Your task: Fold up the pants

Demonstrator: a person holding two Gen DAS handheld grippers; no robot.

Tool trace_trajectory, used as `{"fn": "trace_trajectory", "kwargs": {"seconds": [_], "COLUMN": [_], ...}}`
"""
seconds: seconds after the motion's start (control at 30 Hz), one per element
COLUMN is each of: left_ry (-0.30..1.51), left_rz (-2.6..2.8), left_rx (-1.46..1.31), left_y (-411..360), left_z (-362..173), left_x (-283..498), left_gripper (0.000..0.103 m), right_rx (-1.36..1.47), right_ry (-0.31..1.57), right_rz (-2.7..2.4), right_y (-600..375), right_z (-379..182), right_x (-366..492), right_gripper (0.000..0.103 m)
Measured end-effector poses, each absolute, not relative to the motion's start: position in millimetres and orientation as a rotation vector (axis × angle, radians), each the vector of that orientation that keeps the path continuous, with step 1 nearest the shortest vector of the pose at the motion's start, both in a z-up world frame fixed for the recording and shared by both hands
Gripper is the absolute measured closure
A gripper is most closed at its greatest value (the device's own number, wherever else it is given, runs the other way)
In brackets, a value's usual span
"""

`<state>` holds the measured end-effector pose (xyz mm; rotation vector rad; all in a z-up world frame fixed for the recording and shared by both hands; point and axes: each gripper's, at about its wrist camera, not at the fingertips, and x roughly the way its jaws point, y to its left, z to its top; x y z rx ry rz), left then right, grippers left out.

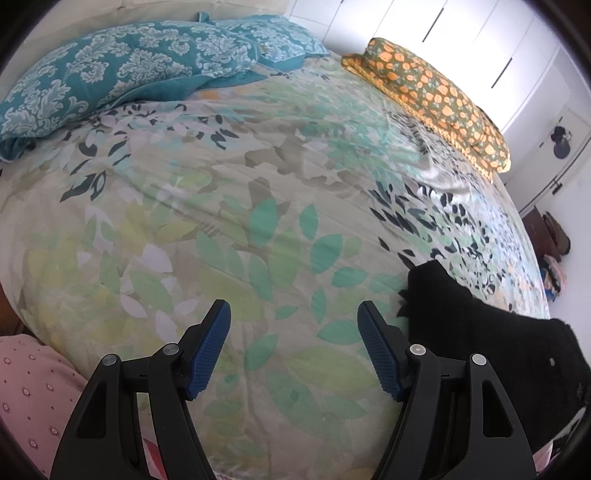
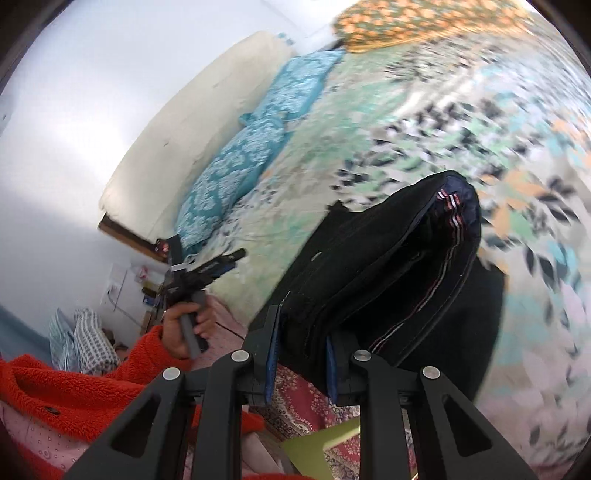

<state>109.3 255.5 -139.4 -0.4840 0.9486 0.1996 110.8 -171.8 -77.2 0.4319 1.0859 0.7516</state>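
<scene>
The black pants (image 2: 388, 266) are bunched into a thick stack with a striped band showing inside. My right gripper (image 2: 301, 354) is shut on the stack's near edge and holds it above the bed. In the left wrist view the pants (image 1: 491, 343) show as a black mass at the lower right. My left gripper (image 1: 293, 345) is open and empty, hovering over the leaf-print bedspread (image 1: 240, 221) to the left of the pants. It also shows in the right wrist view (image 2: 218, 267), held in a hand.
Two teal patterned pillows (image 1: 122, 70) lie at the bed's head. An orange-flowered cushion (image 1: 436, 99) lies along the far side. White wardrobe doors (image 1: 461, 33) stand behind it. A red patterned rug (image 2: 306, 406) and a green stool (image 2: 321, 446) are beside the bed.
</scene>
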Motion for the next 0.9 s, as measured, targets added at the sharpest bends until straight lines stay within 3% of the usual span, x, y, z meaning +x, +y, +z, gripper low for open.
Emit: {"fn": "trace_trajectory", "kwargs": {"seconds": [0.47, 0.6, 0.9], "left_ry": [0.962, 0.958, 0.959], "left_rz": [0.082, 0.014, -0.214], "left_rx": [-0.259, -0.182, -0.073], "left_y": [195.8, 171.7, 94.2], "left_z": [-129.0, -124.0, -120.4], "left_x": [107.5, 102.5, 101.4], "left_gripper": [0.030, 0.030, 0.030], "right_rx": [0.474, 0.476, 0.264], "right_ry": [1.330, 1.246, 0.992], "right_rz": [0.583, 0.540, 0.467], "right_y": [-209.8, -227.5, -205.4], "right_z": [-202.2, -176.0, -93.2], "right_x": [107.0, 109.7, 131.4], "right_gripper": [0.080, 0.052, 0.052]}}
